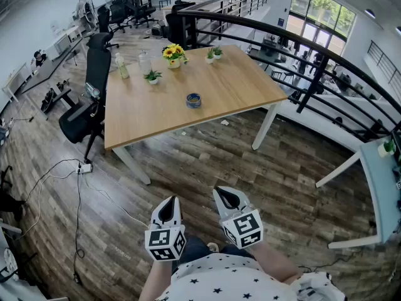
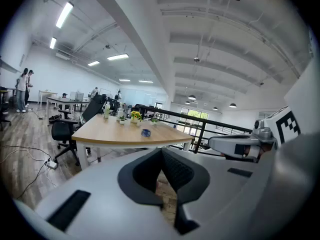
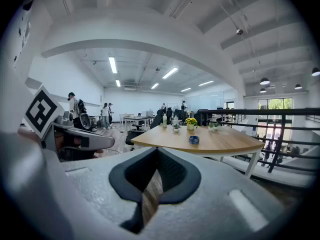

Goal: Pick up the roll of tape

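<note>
A small blue roll of tape (image 1: 193,100) lies flat near the middle of the wooden table (image 1: 238,89), far ahead of both grippers. It also shows as a blue ring (image 2: 145,132) in the left gripper view and the same roll of tape (image 3: 193,140) in the right gripper view. My left gripper (image 1: 168,207) and right gripper (image 1: 227,198) hang side by side over the wooden floor, close to my body. Both are shut with nothing between their jaws.
On the table's far side stand a yellow flower pot (image 1: 174,55), small green plants (image 1: 152,76), a bottle (image 1: 121,66) and a jar (image 1: 145,63). A black office chair (image 1: 89,99) stands at the table's left. A black railing (image 1: 301,61) runs on the right. Cables (image 1: 75,187) cross the floor.
</note>
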Tool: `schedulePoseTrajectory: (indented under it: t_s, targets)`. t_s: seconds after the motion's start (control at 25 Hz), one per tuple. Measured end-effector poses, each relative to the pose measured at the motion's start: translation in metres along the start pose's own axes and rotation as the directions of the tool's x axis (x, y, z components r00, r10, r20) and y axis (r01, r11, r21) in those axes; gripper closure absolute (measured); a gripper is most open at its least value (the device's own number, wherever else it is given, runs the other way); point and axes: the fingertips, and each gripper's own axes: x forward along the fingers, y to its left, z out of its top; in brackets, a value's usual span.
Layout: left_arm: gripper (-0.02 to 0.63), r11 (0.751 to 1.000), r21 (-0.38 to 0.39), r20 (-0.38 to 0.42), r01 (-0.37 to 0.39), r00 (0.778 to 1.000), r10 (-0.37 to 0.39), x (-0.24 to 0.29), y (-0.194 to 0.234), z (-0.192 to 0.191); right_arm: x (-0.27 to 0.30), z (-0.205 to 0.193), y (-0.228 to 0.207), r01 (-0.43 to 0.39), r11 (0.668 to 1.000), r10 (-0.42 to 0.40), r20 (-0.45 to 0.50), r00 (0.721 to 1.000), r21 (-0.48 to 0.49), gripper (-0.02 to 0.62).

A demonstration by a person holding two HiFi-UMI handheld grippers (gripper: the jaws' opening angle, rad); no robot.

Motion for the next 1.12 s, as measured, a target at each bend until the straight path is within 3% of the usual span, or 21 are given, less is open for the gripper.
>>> schedulePoseTrajectory:
  t_s: [0.6,0.84,1.12]
  targets:
    - [0.603,1.000,0.013,0.038,0.016,0.999,-0.017,-0.023,-0.011,0.004,-0.018,0.005,0.014,-0.015,0.999,0.016,0.018,1.000,-0.028,0.590]
    - [0.603,1.000,0.004,0.053,0.006,0.999,-0.006,-0.029,-0.015,0.005,-0.022,0.002,0.023,-0.078,0.997,0.078,0.011,0.997,-0.021,0.590]
    - [0.603,1.000,0.001,0.062,-0.004,0.998,0.004,-0.032,-0.022,0.003,-0.027,-0.005,0.014,-0.035,0.999,0.035,-0.002,0.999,-0.025,0.589]
